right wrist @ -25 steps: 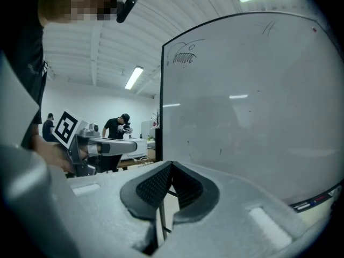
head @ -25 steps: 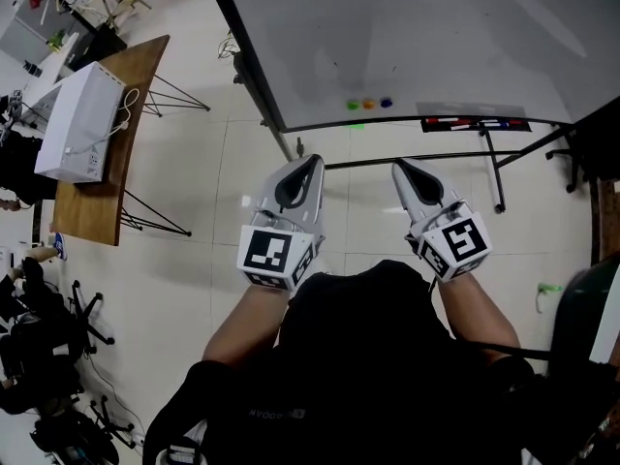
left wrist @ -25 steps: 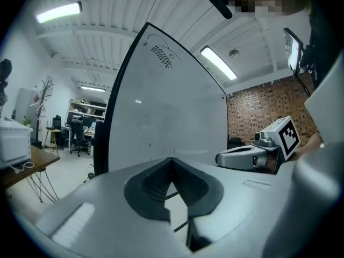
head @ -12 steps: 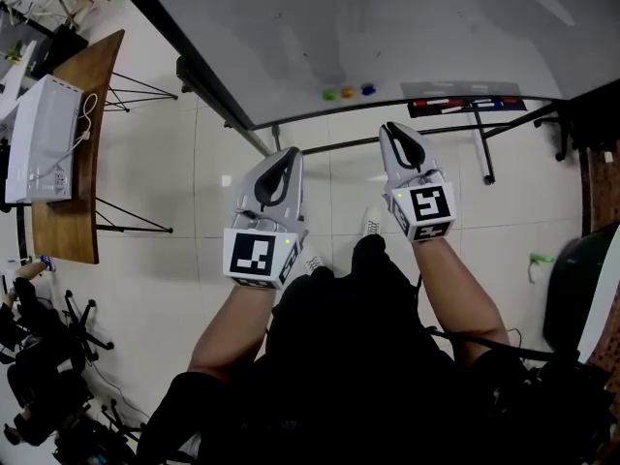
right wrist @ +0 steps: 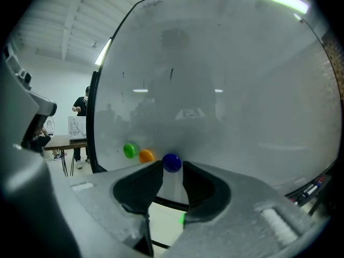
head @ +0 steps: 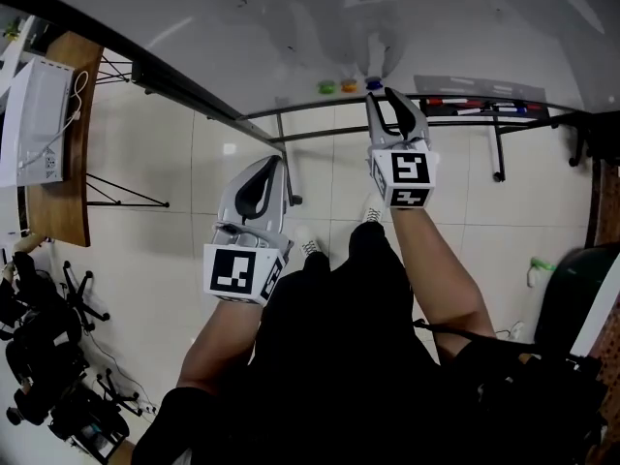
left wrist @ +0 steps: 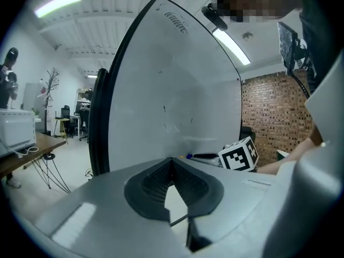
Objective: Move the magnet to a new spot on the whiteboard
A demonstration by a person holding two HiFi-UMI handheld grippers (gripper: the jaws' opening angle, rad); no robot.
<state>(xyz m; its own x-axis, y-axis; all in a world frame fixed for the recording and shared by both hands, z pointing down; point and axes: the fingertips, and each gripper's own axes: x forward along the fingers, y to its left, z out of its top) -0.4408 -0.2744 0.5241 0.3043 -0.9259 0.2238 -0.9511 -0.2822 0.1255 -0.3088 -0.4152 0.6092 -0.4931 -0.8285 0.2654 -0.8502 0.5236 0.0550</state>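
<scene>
Blue magnet (right wrist: 171, 162) is framed, ungripped, by the right tool (right wrist: 172, 172), jaws just opened. Centring is advised before closing.

Setting: open-plan lab or office workroom. Evidence: freestanding whiteboard (head: 242, 17) with marker tray (head: 475, 108), pale tiled floor (head: 174, 221), wooden desk (head: 58, 216) bearing a white appliance (head: 34, 119), dark swivel chairs (head: 39, 356), ceiling strip lights (left wrist: 58, 3), exposed brick wall (left wrist: 269, 112).

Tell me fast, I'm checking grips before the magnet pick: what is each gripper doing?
Left gripper: jaws closed, empty.
Right gripper: jaws open, just been opening; blue magnet at their tips, not gripped.
</scene>
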